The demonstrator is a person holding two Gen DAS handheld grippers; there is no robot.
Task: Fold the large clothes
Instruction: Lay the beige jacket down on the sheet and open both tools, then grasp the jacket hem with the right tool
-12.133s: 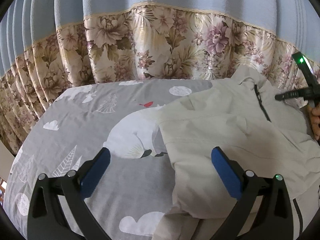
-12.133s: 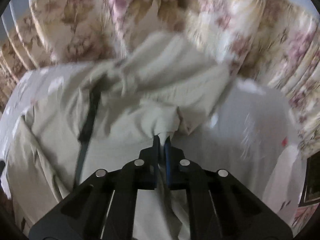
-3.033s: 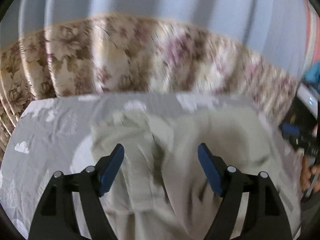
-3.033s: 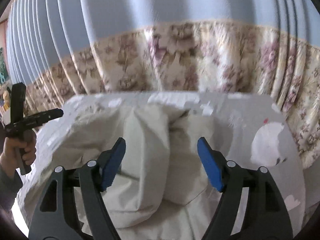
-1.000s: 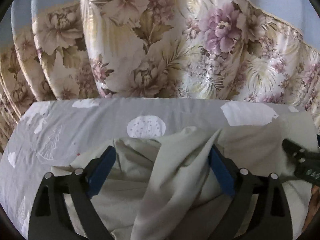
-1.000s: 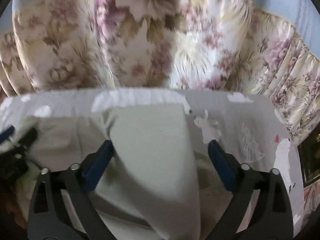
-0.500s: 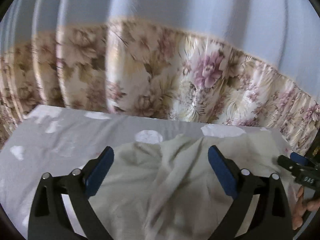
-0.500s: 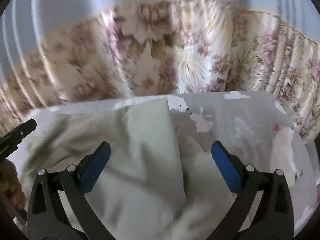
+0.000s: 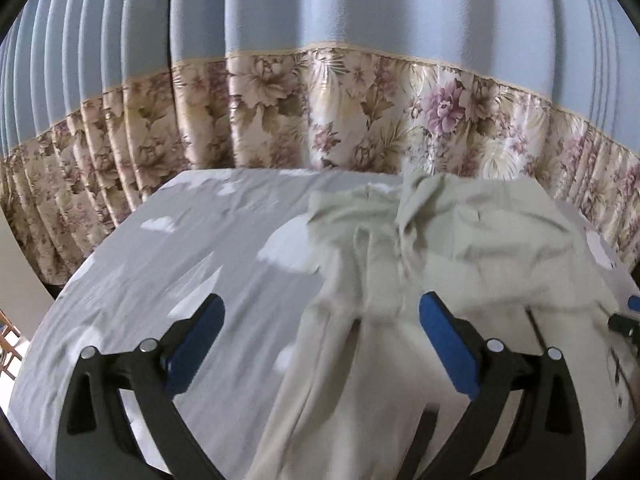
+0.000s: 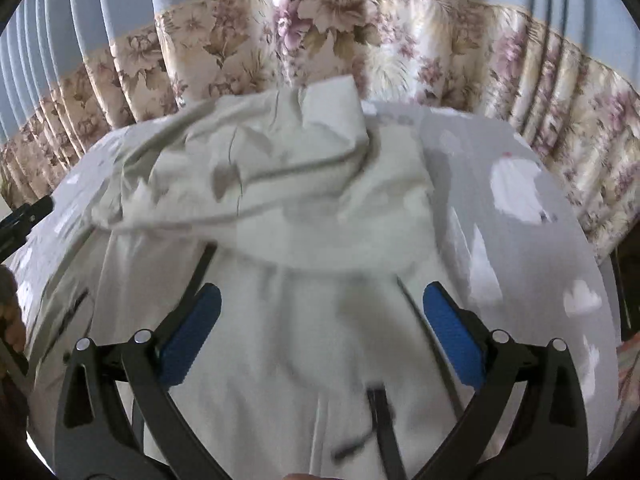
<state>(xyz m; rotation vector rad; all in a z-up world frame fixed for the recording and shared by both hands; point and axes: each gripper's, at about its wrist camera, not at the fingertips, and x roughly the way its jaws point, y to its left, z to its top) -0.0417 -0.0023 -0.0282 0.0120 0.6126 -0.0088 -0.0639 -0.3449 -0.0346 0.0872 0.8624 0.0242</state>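
A pale beige jacket lies rumpled on the grey patterned bed sheet, its far part bunched near the curtain. In the right wrist view the jacket fills the middle, with a dark zipper near the bottom. My left gripper is open and empty, held above the jacket's left edge. My right gripper is open and empty above the jacket's near part. The right gripper's tip shows at the left wrist view's right edge.
A blue curtain with a floral lower band hangs right behind the bed. The grey sheet with white clouds and animals lies bare to the jacket's right. The left gripper's tip and a hand show at the right wrist view's left edge.
Both grippers have pulled back and up from the jacket's far edge toward the near side. The far part of the jacket now lies folded toward me. Both stay open.
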